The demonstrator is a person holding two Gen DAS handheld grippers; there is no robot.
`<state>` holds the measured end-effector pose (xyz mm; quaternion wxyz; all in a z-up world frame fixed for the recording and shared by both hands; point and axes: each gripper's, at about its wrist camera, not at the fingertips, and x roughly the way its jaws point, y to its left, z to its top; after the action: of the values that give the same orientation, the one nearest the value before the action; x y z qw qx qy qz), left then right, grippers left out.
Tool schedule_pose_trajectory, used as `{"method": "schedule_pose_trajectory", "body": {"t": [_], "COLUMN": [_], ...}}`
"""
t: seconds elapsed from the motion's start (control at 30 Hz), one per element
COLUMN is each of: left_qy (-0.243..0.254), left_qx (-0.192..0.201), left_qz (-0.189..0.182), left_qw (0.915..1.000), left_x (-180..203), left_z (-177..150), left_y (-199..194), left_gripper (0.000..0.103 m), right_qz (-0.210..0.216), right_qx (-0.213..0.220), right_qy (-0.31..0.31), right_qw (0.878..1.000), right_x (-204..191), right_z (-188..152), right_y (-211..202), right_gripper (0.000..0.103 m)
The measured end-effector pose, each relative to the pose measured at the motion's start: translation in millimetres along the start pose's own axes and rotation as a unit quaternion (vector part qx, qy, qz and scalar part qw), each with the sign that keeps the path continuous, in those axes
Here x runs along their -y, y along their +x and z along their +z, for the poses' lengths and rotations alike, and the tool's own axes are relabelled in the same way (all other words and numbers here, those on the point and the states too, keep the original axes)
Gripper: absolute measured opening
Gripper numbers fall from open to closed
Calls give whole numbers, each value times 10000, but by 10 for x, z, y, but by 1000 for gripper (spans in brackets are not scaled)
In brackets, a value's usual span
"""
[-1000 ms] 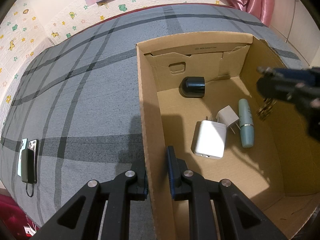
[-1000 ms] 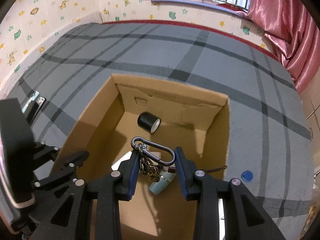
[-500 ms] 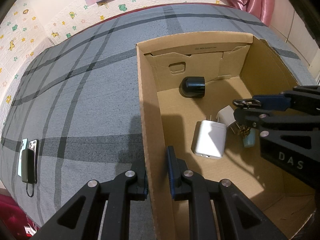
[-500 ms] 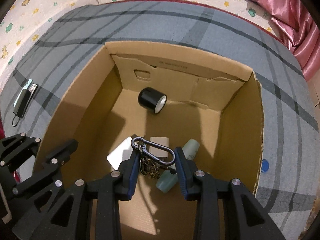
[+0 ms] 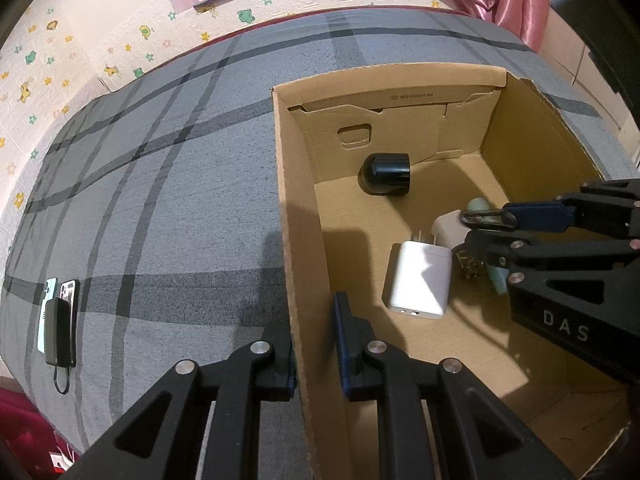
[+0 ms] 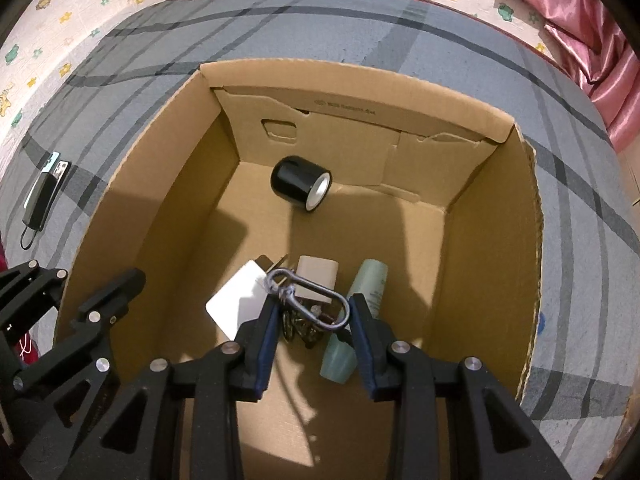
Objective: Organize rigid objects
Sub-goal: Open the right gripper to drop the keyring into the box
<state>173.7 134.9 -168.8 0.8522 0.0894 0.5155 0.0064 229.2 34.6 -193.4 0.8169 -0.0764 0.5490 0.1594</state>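
Now right hand-held gripper (image 6: 313, 312) opening around carabiner (image 6: 306, 298); left hand-held gripper (image 5: 314, 354) clamped on box wall (image 5: 298, 240).

A grey plaid bedspread (image 5: 168, 184) covers the bed. Near its left edge lie two phones (image 5: 60, 292) side by side with a dark power bank (image 5: 56, 332) on top. Pink curtains (image 6: 592, 44) hang beside cartoon-patterned wallpaper (image 5: 132, 40).

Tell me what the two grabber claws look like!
Both are black plastic. Each finger is a frame with triangle-shaped holes and round silver screws. The left gripper and the right gripper have dark blue pads on their fingertips. White letters "DAS" are printed on the right one's side. No hands or sleeves show.
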Motion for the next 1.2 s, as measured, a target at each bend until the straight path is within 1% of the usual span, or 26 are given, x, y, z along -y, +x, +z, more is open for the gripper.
{"method": "schedule_pose_trajectory", "body": {"t": [0.03,0.07,0.13,0.17,0.23,0.3,0.47,0.53,0.67,0.73,0.9,1.2], "left_qy": [5,3,4,1,2,3,-11,-8,-11,-11,-14,-22], "left_qx": [-2,-2,-9,-9,-7,-7,-14,-13,-17,-17,-16,-18], "left_qz": [4,5,5,1,3,8,0,4,6,6,4,-5], "left_qw": [10000,10000,10000,10000,10000,10000,10000,10000,10000,10000,10000,10000], "left_x": [3,7,11,10,10,11,3,1,0,-4,-7,-8], "left_z": [1,0,-1,0,2,4,11,8,11,11,10,9], "left_y": [-1,-3,-6,-8,-12,-14,-15,-11,-10,-9,-8,-5], "left_gripper": [16,16,16,16,16,16,16,16,16,16,16,16], "right_qz": [33,49,48,71,108,126,14,4,9,-18,-130,-230], "right_qx": [38,119,222,262,285,306,451,494,628,697,895,1231], "right_qy": [17,30,33,31,25,-17,-84,-61,-18,-11,-18,243], "right_qw": [10000,9999,9997,9996,9995,9995,9989,9988,9980,9976,9959,9918], "right_x": [8,15,21,26,15,-18,-57,-45,2,24,101,413], "right_z": [6,8,8,4,1,-12,-42,-41,-53,-55,-80,-112], "right_y": [-14,-45,-90,-111,-126,-147,-239,-289,-445,-502,-657,-983], "right_gripper": [52,55,65,65,70,73,76,81,87,95,101,102]}}
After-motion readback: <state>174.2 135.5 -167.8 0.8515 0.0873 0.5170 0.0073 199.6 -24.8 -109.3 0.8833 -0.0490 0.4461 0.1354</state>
